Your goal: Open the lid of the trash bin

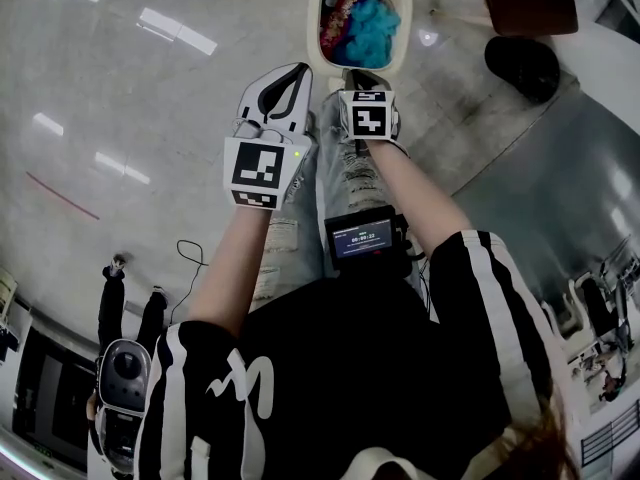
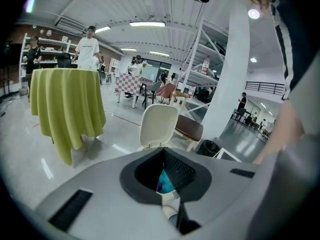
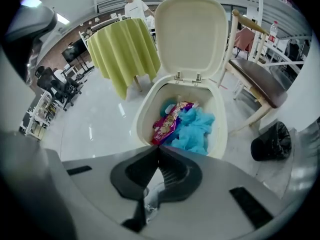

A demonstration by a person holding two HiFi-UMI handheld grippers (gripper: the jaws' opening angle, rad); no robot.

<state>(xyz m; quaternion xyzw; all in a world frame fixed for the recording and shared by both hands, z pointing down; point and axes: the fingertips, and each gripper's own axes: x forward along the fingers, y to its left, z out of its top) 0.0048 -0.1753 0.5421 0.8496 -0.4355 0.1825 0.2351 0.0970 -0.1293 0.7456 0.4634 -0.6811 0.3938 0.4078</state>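
Cream trash bin (image 3: pixel 145 115) — lid (image 3: pixel 192 36) raised upright — blue wad, wrapper inside.

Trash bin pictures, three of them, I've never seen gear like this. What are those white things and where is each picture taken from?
A person holds a clamping tool in each hand. One picture looks down from a head camera; the other two come from cameras riding on the left tool and right tool. Both tools' jaws are together, holding nothing. On the floor stands a cream trash bin, its lid upright and open, with blue material and a purple wrapper inside.
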